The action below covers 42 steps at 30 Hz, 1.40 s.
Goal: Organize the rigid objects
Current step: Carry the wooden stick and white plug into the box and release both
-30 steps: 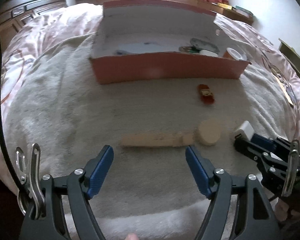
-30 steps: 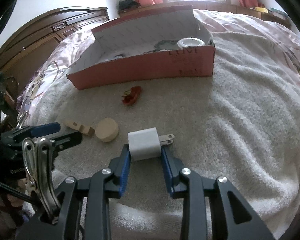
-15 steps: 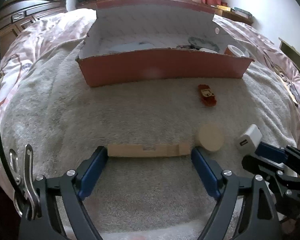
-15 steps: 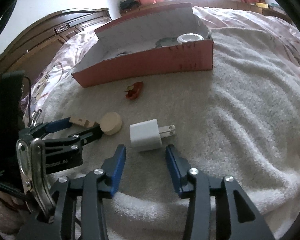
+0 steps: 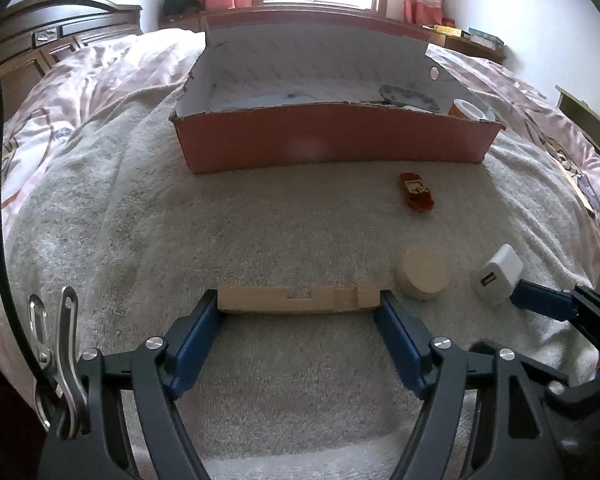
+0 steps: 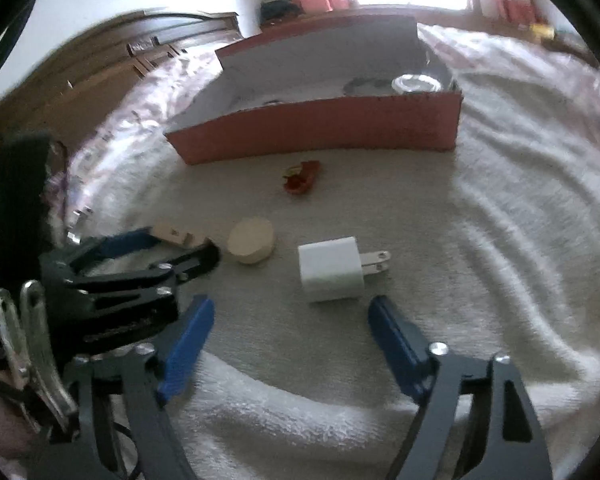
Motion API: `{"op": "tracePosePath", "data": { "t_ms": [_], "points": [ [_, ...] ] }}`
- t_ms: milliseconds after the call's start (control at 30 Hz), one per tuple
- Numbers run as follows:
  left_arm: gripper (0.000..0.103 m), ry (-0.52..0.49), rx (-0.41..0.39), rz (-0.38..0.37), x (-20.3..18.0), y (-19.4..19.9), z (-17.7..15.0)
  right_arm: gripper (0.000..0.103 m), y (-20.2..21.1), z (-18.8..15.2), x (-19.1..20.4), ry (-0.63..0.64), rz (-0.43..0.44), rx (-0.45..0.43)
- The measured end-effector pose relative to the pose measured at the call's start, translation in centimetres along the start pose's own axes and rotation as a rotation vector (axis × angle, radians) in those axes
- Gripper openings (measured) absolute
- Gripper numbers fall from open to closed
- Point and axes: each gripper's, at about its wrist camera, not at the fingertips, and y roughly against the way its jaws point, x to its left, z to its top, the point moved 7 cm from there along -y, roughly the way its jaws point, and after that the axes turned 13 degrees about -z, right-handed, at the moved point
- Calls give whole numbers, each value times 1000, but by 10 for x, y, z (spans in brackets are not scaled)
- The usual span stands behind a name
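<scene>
Wood is what's being dealt with right now: the long notched wooden stick (image 5: 296,300) is lying crosswise on the white towel (image 5: 300,240) spread over the bed, and the left tool (image 5: 298,312) has been brought down around it lengthwise, one blue pad at each end. The jaws have just been closing a bit and look to be touching or about touching both ends, though a firm clamp can't be confirmed from here. End-to-end is a tricky way to pinch a stick, so the squeeze should be finished square before anything gets lifted, otherwise it's likely to pivot out.

The right tool (image 6: 288,320) has just been opened, and the white charger (image 6: 332,268) is lying released on the towel just ahead of its pads, prongs pointing right.

Other stuff around: a round wooden disc (image 5: 423,276) is sitting just beside the stick's right end, so it could get nudged. A small red toy car (image 5: 417,197) is lying between the stick and the red cardboard box (image 5: 332,144), roughly on the way. A few things are already in the box's right end.
</scene>
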Motion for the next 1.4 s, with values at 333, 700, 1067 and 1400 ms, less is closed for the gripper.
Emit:
{"op": "tracePosePath", "data": {
  "t_ms": [333,700,1067,1400],
  "points": [
    [79,-2,-7,4,0,0,-1,76,-10,8,-11,17,-127,-16],
    [79,-6,-9,15,-1,1,-2,47,-5,4,-22,-32,-162,-61],
    [78,-3,-28,28,-2,13,2,46,-2,10,-20,-42,-126,-80],
    [78,-12,-64,14,-3,25,32,46,8,33,-20,-9,-95,-129]
  ]
}}
